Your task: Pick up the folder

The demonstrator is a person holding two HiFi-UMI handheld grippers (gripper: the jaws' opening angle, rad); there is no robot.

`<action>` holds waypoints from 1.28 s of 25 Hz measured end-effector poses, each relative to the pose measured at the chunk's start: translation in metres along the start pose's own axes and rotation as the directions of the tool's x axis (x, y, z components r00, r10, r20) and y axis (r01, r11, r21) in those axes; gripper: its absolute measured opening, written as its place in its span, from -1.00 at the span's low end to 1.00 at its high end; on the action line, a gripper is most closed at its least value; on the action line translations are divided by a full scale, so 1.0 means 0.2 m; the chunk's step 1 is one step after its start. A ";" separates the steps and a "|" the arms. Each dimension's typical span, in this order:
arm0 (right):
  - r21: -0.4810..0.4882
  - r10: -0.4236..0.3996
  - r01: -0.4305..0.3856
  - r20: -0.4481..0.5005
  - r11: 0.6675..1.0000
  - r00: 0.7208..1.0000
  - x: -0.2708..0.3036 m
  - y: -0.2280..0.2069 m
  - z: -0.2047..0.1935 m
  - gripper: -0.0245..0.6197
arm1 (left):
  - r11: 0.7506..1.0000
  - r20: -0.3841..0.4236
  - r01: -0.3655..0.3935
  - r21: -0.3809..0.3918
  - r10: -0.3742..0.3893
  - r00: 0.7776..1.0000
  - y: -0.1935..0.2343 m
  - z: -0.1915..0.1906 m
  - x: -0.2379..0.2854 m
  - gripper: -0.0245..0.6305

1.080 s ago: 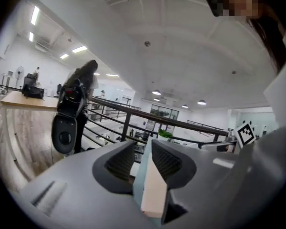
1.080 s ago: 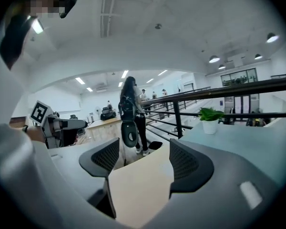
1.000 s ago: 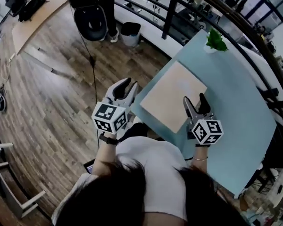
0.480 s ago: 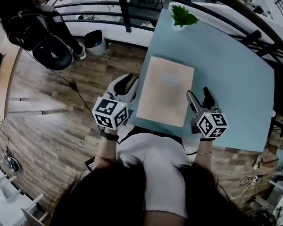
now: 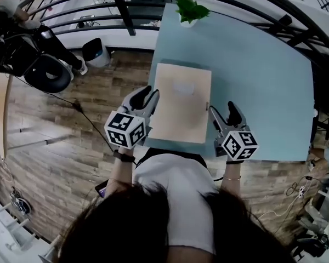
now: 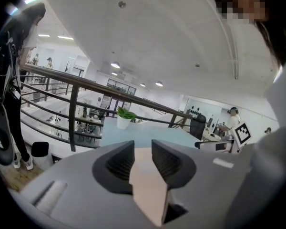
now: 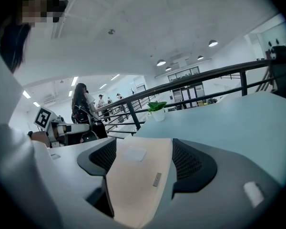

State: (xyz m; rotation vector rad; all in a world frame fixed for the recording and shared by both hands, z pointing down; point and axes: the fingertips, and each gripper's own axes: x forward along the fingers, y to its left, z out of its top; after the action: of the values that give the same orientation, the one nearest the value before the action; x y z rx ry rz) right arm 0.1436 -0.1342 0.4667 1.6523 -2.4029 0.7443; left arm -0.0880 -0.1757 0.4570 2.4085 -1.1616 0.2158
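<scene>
A beige folder [image 5: 181,100] lies flat on the light blue table [image 5: 252,64], close to its near left corner. My left gripper [image 5: 148,96] hovers at the table's left edge beside the folder's left side. Its jaws are a narrow gap apart and hold nothing. In the left gripper view the folder [image 6: 145,175] shows through that gap. My right gripper [image 5: 222,111] stands just right of the folder's near right corner. Its jaws have just been opening and are spread wide and empty. The right gripper view shows the folder [image 7: 138,175] lying ahead between them, untouched.
A potted green plant [image 5: 191,9] stands at the table's far edge. Black railings [image 5: 126,10] run behind the table. On the wooden floor to the left are a small bin [image 5: 93,51] and a person with black gear [image 5: 22,53].
The view has swung so the table now lies straight ahead. Both grippers have turned and shifted to flank the folder's near end. The folder has stayed in place on the table.
</scene>
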 end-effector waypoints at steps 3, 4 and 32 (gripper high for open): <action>-0.004 0.013 -0.013 -0.001 1.000 1.000 0.00 0.00 0.01 0.14 | 1.000 0.000 0.001 -0.007 -0.001 1.000 -0.02 0.01 0.02 -0.56; -0.009 0.016 -0.016 0.000 1.000 1.000 0.00 0.00 0.02 0.14 | 1.000 0.003 0.002 -0.009 -0.002 1.000 -0.03 0.01 0.03 -0.56; 0.161 0.053 -0.029 -0.146 0.987 0.988 0.07 -0.07 -0.32 0.14 | 0.984 -0.195 -0.042 -0.173 0.008 0.981 0.15 -0.46 0.07 -0.55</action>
State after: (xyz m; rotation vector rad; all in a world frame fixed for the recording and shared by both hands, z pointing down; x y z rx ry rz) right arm 0.1403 -0.1205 0.5318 1.5422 -2.3330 1.0518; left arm -0.0961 -0.1587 0.5537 2.1661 -1.0753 0.3332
